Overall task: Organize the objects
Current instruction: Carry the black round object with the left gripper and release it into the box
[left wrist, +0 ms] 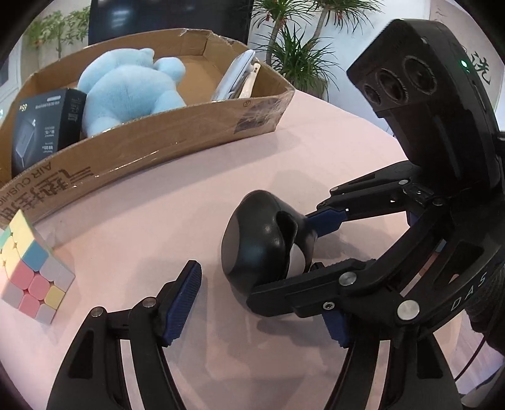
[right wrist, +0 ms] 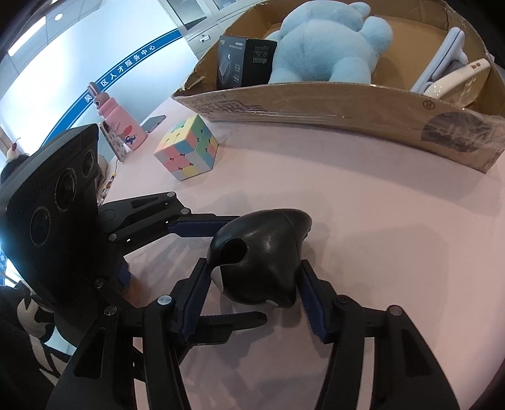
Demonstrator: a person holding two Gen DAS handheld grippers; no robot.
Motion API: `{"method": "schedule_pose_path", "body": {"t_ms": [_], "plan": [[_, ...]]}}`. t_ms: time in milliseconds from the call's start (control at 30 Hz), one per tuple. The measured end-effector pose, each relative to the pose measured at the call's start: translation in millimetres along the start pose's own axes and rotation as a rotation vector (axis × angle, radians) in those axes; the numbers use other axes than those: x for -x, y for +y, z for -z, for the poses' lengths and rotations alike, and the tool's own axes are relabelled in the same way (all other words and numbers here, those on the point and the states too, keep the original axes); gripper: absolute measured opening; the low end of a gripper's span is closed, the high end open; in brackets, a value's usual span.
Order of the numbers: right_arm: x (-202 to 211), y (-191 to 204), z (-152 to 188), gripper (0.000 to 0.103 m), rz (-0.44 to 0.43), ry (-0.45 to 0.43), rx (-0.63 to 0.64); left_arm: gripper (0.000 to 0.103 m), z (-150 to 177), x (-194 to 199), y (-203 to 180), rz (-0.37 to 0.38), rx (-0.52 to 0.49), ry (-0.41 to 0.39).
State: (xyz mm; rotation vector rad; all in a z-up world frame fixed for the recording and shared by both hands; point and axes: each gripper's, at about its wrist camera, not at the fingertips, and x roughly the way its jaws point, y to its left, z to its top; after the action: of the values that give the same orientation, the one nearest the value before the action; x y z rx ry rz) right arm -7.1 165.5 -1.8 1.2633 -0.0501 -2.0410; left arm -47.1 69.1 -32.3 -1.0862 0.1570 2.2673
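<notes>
Cardboard box (right wrist: 315, 97), far on bench (right wrist: 378, 220): we count blue plush (right wrist: 318, 50), black carton (right wrist: 243, 63), white items stowed. Left out: pastel cube (right wrist: 187, 148); black mouse-like object (right wrist: 262, 252), near, gripped by right tool (right wrist: 252, 284). Left tool (left wrist: 262, 302) open

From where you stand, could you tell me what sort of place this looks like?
Probably an office or public service centre: a blue wall banner with Chinese lettering, glass-fronted cabinets and potted plants surround the pink-covered table.
</notes>
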Motion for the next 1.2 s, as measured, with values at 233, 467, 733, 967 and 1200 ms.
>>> {"method": "schedule_pose_path", "body": {"t_ms": [233,467,733,967,1200], "plan": [[0.2,-0.3,-0.5,0.054,-0.008,0.001,-0.019,0.050,-1.4,1.3,-4.7,0.003,-0.020,0.006],[-1.1,0.7,-0.8,0.053,-0.001,-0.003,-0.018,0.050,0.2,3.3,-3.7,0.000,-0.017,0.016],[-1.6,2.3,-0.8,0.053,0.006,-0.008,-0.006,0.049,-1.2,-2.6,-2.7,-0.011,-0.020,0.022],[-2.5,3.2,-1.4,0.053,0.014,-0.011,-0.007,0.049,-0.5,-1.8,-0.4,-0.014,-0.022,0.022],[1.1,6.8,-0.9,0.053,0.056,-0.033,0.008,0.047,-1.3,1.7,3.2,0.000,-0.008,0.013]]}}
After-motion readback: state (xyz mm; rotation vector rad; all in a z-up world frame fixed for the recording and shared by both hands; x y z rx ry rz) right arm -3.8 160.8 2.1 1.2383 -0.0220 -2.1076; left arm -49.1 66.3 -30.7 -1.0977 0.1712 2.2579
